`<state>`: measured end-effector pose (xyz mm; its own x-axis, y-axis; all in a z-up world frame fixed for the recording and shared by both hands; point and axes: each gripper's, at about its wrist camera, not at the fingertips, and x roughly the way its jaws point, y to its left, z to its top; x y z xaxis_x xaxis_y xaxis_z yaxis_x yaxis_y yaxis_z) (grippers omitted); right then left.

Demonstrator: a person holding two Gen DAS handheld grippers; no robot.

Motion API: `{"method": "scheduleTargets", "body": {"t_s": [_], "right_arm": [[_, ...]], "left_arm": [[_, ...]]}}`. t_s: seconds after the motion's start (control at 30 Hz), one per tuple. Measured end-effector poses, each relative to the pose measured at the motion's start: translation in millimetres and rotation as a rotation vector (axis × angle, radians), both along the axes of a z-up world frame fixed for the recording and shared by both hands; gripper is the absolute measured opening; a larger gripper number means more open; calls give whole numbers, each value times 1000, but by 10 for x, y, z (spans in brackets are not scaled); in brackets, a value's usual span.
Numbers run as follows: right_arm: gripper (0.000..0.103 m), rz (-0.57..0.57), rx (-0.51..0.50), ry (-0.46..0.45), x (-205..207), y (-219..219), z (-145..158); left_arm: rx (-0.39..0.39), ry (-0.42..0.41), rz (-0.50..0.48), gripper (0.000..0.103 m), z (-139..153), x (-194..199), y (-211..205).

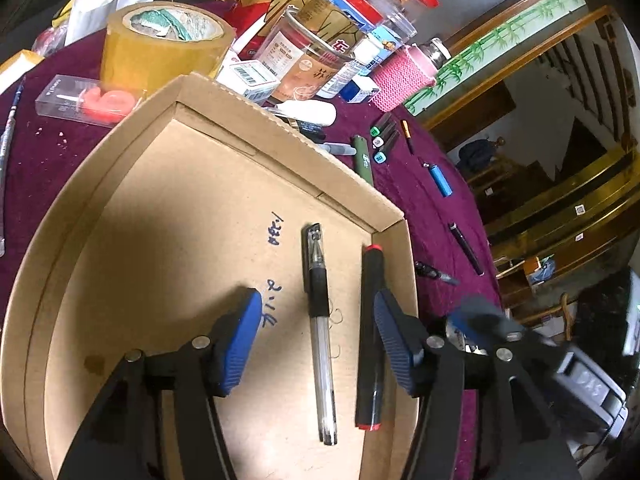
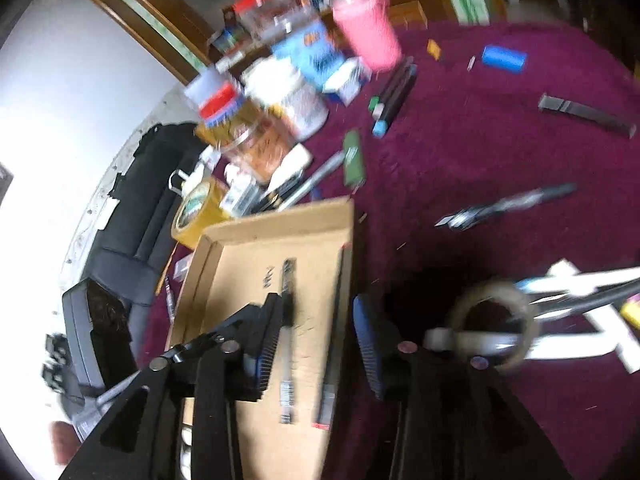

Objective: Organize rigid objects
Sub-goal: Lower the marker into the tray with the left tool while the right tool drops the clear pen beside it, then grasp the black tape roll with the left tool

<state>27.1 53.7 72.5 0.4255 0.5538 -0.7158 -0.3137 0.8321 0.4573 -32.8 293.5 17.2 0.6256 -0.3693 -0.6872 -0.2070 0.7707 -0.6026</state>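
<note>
Maroon tablecloth (image 1: 424, 184) surrounds cardboard tray (image 1: 192, 92); pens hug its right wall.

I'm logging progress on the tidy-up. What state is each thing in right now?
Cardboard tray: open, holding two pens.
Clear gel pen: lying flat in the tray, released.
Black marker: lying flat along the tray's right wall.
Left gripper: open, empty.
Right gripper: open, empty.
Tape roll: outside the tray, on the cloth.
</note>
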Motion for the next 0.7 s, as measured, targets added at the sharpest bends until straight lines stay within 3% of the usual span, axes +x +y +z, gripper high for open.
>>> {"method": "scheduleTargets", "body": {"t_s": [0.27, 0.4, 0.53, 0.63, 0.7], "right_arm": [[54, -182, -7, -150, -343, -1095, 156], [59, -303, -46, -201, -417, -1608, 155], [62, -447, -142, -312, -364, -2005, 120], [62, -542, -215, -372, -339, -2176, 12], [62, -560, -173, -330, -309, -2333, -5]], "left_arm": [[44, 0, -7, 58, 46, -1, -38], [86, -97, 11, 59, 430, -158, -134], [237, -168, -40, 85, 859, -296, -580], [298, -169, -139, 85, 926, -255, -1071], [308, -138, -173, 85, 857, -161, -1322]]}}
